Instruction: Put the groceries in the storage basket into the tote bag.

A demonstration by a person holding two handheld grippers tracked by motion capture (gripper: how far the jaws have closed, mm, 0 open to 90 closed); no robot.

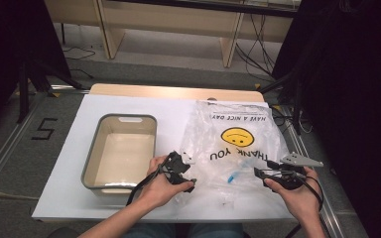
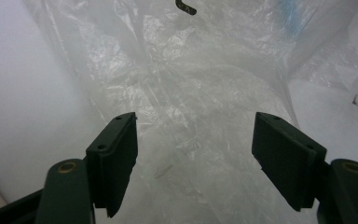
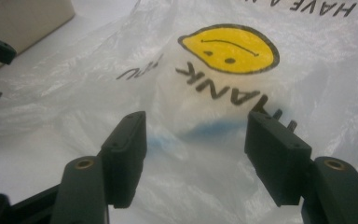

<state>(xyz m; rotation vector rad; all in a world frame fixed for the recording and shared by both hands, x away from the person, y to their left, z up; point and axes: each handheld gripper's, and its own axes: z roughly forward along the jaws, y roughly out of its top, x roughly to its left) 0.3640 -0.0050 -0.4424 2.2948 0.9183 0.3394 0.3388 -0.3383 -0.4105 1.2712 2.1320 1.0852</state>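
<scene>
While the white table [image 1: 74, 163] carries everything, the clear plastic bag [image 1: 238, 148] with its yellow smiley [image 1: 236, 136] lies flat on its right half, just beside the grey-rimmed tub [image 1: 92, 151] at the left. Something small and blue [image 1: 234, 176] shows through the bag near its front edge. At the bag's left edge, the left gripper [image 1: 191, 173] has its jaws spread over the film, pinching nothing. At its right edge, the right gripper [image 1: 260, 177] hovers with jaws apart, nothing between them.
</scene>
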